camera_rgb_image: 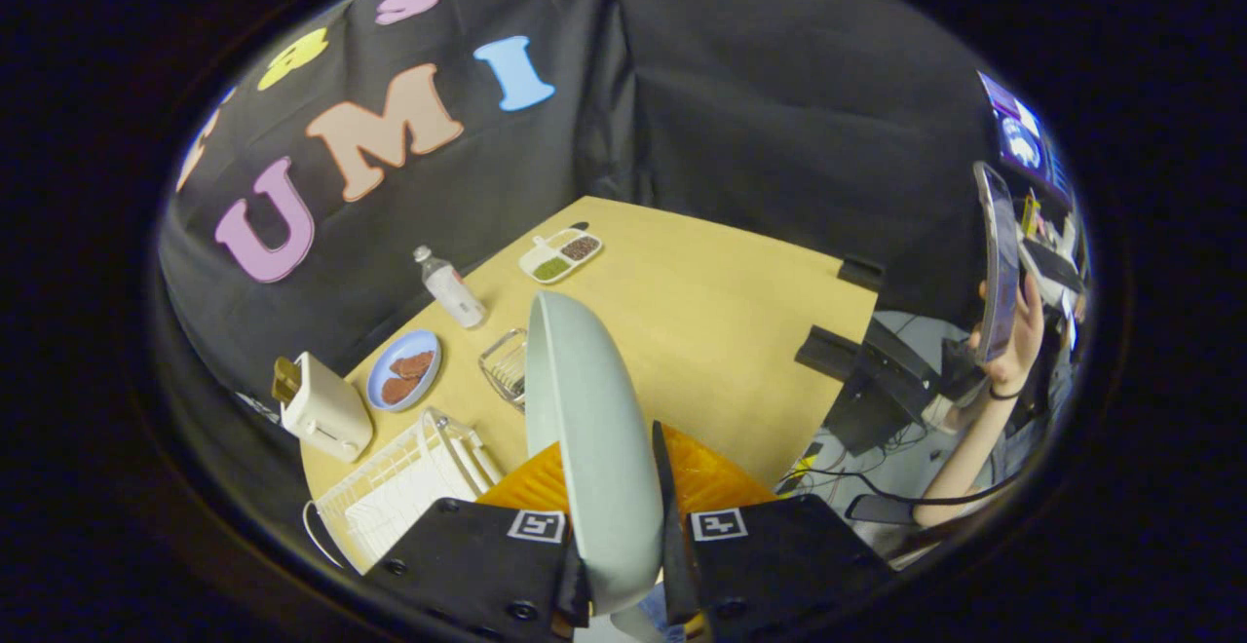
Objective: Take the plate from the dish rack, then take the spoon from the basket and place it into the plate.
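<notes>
The plate [585, 429] stands on edge between my fingers, pale grey-green, its rim rising up and ahead of them; my gripper [623, 565] pinches it, one finger pressed to each face, so it hangs lifted above the table [701, 312]; under it, just ahead of my fingers, lies an orange mat [711, 477]; off my left finger sits the white dish rack [399, 487], its wires bare; beyond the rack, further left, stands a cream toaster [321, 407]; ahead of that rests a blue dish [404, 368] with brown pieces on it; close beside the plate's left edge, partly hidden by it, sits a small wire basket [505, 365], and I cannot tell what it holds; further ahead stands a bottle [450, 287], and beyond it a divided tray [560, 253]; well off to my right, past the table's edge, a person's hand [1013, 331] holds up a phone [996, 263].
</notes>
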Tool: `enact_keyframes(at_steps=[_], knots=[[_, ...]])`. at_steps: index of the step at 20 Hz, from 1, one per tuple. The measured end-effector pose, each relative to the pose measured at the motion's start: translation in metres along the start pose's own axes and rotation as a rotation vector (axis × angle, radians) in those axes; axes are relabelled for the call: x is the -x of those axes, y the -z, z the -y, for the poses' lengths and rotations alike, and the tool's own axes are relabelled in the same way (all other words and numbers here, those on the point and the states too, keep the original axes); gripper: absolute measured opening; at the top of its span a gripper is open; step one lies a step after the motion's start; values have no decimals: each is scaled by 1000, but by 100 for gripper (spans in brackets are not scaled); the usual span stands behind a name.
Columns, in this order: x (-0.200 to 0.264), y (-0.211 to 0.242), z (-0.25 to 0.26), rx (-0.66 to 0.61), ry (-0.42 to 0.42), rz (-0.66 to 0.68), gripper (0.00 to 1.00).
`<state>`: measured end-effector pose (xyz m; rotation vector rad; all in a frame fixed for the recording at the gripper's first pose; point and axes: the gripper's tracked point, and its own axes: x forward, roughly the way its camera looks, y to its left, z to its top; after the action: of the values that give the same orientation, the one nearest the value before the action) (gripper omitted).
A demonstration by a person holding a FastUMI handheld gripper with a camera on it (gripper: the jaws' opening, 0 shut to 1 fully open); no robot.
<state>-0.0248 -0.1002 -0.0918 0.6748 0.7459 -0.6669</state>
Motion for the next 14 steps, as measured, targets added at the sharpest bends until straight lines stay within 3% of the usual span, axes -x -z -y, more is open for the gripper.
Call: enact_keyframes(at_steps=[6, 11, 14], knots=[[-39, 44, 29, -185, -19, -73, 33], [-70, 70, 54, -240, 16, -146, 33], [-82, 72, 51, -279, -19, -156, 33]])
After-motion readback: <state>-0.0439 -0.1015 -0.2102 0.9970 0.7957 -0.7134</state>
